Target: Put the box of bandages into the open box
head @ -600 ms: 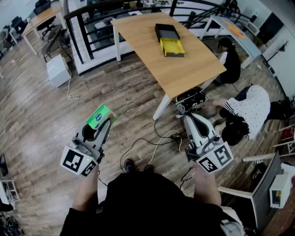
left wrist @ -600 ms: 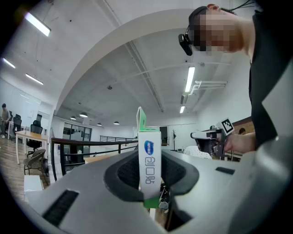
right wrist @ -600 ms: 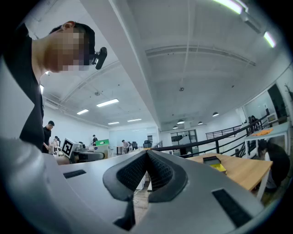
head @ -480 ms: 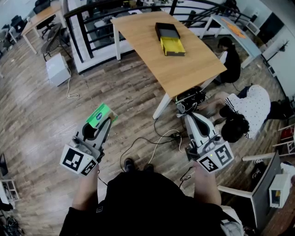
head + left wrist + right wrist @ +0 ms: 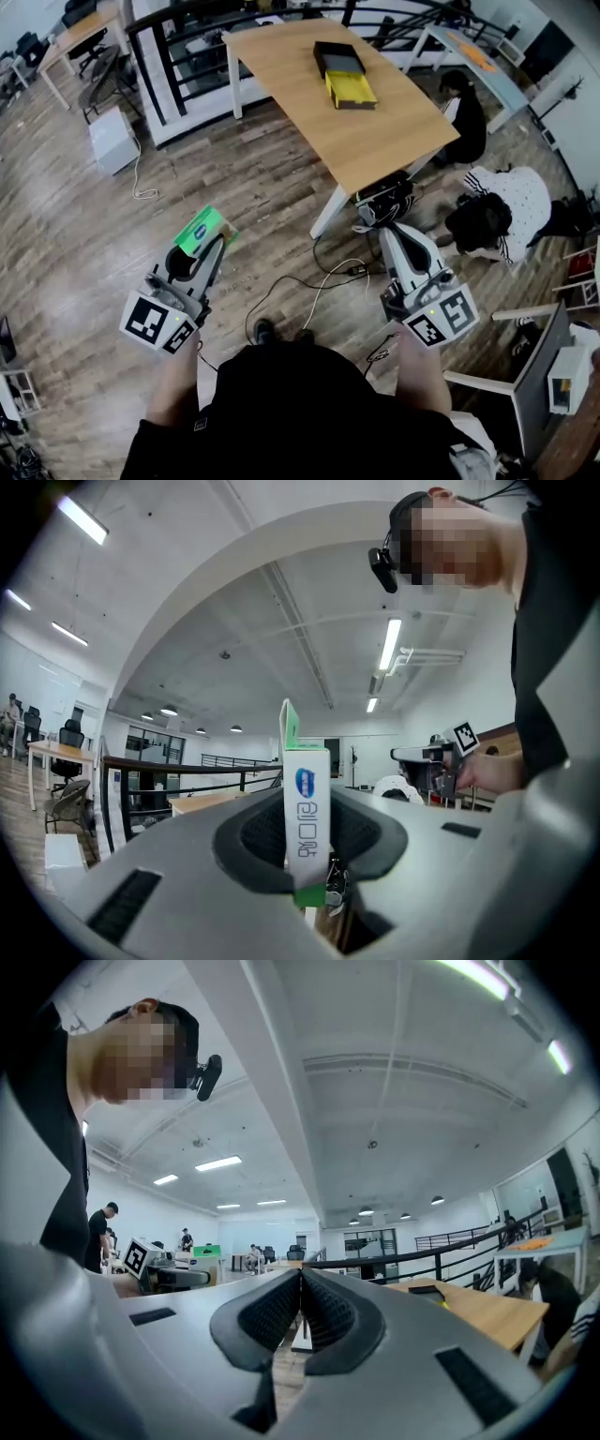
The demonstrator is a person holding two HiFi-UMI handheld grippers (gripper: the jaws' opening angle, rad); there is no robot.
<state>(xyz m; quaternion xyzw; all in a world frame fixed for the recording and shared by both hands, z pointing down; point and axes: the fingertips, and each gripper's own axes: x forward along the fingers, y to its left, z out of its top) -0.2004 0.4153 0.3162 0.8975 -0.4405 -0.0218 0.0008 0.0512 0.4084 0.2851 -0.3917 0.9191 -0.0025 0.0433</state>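
Head view shows the task's carry still ahead: the left hand-held gripper (image 5: 212,246) grasps the single box of bandages (image 5: 202,230) over the floor, well short of the counter (image 5: 375,141), where the one open box (image 5: 350,90) lies near its far edge, and the right hand-held gripper (image 5: 388,231) is clenched empty.

Green-white box of bandages (image 5: 204,231) sits between left gripper's (image 5: 207,247) fingers (image 5: 367,829); yellow-black open box (image 5: 345,79) lies on table (image 5: 380,141).

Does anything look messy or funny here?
Yes. The bandage box held in the left gripper has a green flap sticking up, as if not shut. Loose cables also trail across the floor.
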